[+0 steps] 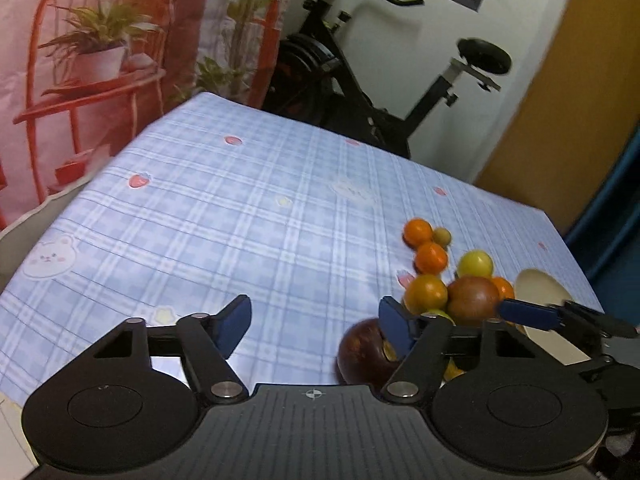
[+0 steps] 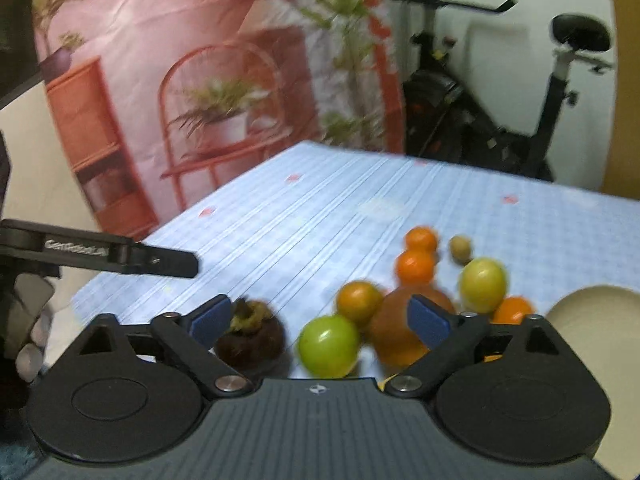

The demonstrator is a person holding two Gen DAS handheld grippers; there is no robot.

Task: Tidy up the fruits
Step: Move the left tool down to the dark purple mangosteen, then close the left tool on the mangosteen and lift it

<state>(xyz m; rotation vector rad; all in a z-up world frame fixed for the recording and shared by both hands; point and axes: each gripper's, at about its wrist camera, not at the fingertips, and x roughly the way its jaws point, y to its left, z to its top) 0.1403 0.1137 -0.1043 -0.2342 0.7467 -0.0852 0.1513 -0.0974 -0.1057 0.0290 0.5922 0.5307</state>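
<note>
Blue pads on the left gripper (image 1: 314, 326) stand apart with only the checked tablecloth (image 1: 224, 200) between them; its right pad sits just beside a dark purple fruit (image 1: 362, 354). The right gripper (image 2: 318, 320) is wide open and holds nothing. A green fruit (image 2: 328, 346) lies between its pads, not touched. More fruits (image 2: 416, 268) sit near a cream plate (image 2: 592, 308).

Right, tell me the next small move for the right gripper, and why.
Probably ease the right gripper forward and down around the green fruit. Its jaws stand open with nothing held, that fruit lies nearest and between the fingers, and the cream plate waits empty at the right. The view is blurred, so go slowly.
</note>
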